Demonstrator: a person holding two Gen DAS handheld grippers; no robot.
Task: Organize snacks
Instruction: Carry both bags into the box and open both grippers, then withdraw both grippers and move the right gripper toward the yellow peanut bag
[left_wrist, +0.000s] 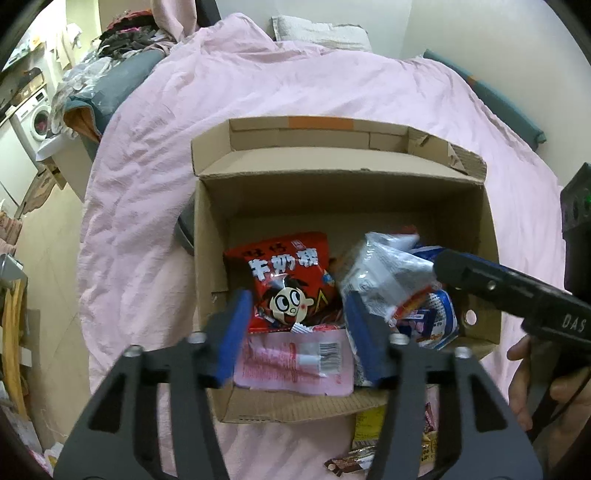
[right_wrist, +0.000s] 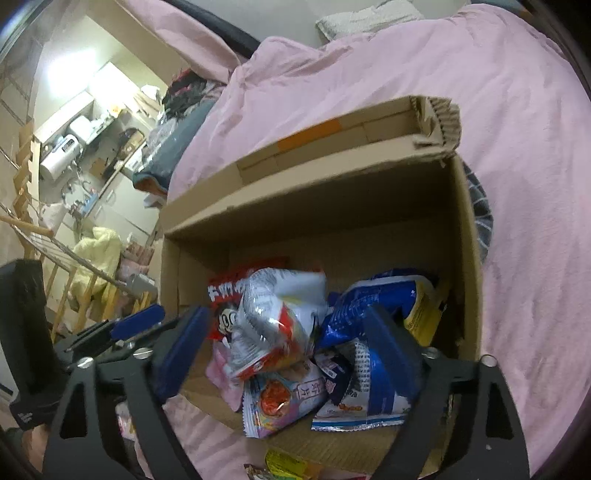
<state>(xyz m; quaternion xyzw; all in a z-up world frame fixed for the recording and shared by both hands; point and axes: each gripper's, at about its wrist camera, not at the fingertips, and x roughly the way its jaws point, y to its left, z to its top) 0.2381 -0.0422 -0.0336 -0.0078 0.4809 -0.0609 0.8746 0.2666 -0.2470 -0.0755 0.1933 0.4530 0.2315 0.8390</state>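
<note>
Your left gripper (left_wrist: 297, 328) stood apart, gripping nothing, over cardboard box (left_wrist: 343, 192) on pink bedding (left_wrist: 258, 92). Your right gripper (right_wrist: 291, 354) gaped wide, empty. Inside box: red cartoon-face pouch (left_wrist: 284, 284), crinkled silver-white packet (right_wrist: 277, 314), blue bag (right_wrist: 373, 306).

Both wrist cameras look steeply down from close above the near edge of the open cardboard box (left_wrist: 343, 192) on the pink bedspread (left_wrist: 258, 92); the left faces its left half, the right its right half. Both views show the snack packets inside.
</note>
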